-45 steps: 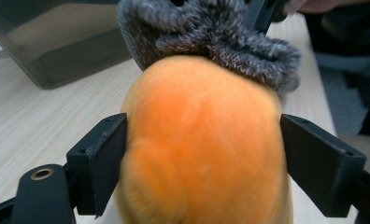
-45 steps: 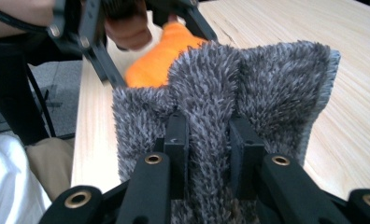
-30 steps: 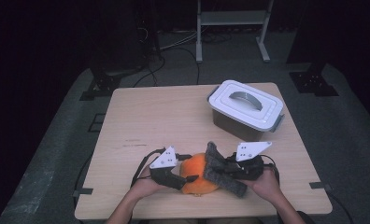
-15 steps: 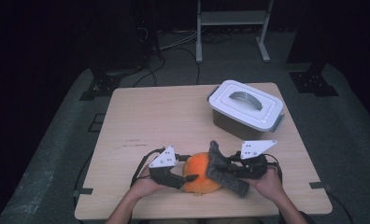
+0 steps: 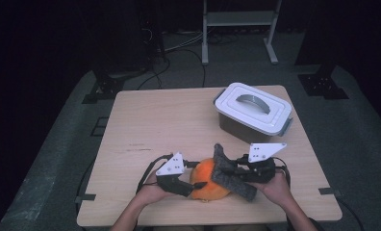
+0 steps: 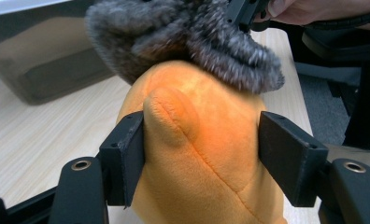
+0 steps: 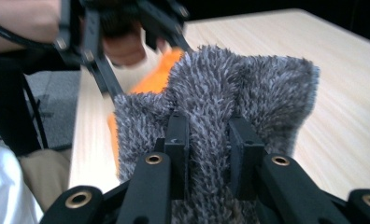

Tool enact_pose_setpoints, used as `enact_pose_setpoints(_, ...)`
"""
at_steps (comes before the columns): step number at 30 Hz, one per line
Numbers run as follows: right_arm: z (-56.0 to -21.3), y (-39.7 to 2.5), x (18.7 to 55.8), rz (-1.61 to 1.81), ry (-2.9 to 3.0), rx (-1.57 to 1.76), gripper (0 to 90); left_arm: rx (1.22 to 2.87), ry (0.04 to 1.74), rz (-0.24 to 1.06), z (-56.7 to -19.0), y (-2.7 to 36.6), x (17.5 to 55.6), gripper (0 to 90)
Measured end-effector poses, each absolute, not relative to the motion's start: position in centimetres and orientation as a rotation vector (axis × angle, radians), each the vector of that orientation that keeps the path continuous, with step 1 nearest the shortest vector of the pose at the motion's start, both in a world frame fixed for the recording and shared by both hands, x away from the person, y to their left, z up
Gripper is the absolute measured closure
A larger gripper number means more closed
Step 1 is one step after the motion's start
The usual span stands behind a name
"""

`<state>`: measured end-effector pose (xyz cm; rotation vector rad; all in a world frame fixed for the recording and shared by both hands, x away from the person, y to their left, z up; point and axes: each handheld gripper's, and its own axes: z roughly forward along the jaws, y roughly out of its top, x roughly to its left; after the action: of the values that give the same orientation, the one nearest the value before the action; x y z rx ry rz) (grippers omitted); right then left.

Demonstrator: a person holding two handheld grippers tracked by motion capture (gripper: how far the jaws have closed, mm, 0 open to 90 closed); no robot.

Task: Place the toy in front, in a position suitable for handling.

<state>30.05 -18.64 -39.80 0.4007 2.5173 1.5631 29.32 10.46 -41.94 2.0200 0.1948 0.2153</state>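
An orange plush toy (image 5: 205,180) lies near the table's front edge, between the two hands. A strip of grey fur (image 5: 232,178) lies draped over its right side. My left gripper (image 6: 202,149) is shut on the plush (image 6: 206,140), one jaw pressing into each flank, and it comes in from the left (image 5: 191,188). My right gripper (image 7: 209,140) is shut on the grey fur (image 7: 239,88), which bunches up between its jaws. In the high view the right gripper (image 5: 233,172) sits at the plush's right side.
A grey lidded plastic bin (image 5: 253,113) with a curved handle stands at the table's back right. The wooden table (image 5: 169,120) stretches away behind the hands. Cables trail from both grippers, and the floor around the table is dark.
The right gripper has edged slightly to the right with the grey fur. The left gripper and the orange plush have barely moved.
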Motion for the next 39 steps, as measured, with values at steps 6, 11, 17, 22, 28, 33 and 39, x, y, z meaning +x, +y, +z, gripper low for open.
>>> enact_pose_setpoints(6, -40.5, -19.1, 30.6, 1.509, 2.549, 0.437, 71.6, 2.019, 0.204, 0.203, -41.9, 11.0, 29.5, 34.3)
enact_pose_setpoints(11, -40.2, -19.7, 30.7, 1.545, 2.523, 0.464, 71.8, 2.013, 0.181, 0.198, -41.8, 10.4, 29.2, 34.3)
enact_pose_setpoints(17, -39.4, -18.2, 29.7, 1.576, 2.510, 0.357, 71.5, 2.026, 0.131, 0.214, -41.5, 9.6, 28.4, 34.3)
enact_pose_setpoints(22, -40.1, -19.6, 30.6, 1.536, 2.522, 0.447, 71.7, 2.012, 0.150, 0.193, -41.5, 10.0, 28.7, 35.2)
enact_pose_setpoints(28, -38.9, -18.6, 29.6, 1.608, 2.483, 0.369, 71.8, 2.014, 0.113, 0.195, -41.4, 9.1, 28.3, 35.1)
enact_pose_setpoints(33, -39.1, -18.1, 29.6, 1.589, 2.499, 0.350, 72.1, 2.024, 0.110, 0.209, -41.4, 9.0, 28.1, 34.2)
enact_pose_setpoints(39, -40.2, -19.6, 30.5, 1.510, 2.514, 0.456, 72.1, 2.028, 0.163, 0.222, -41.7, 9.9, 28.8, 34.7)
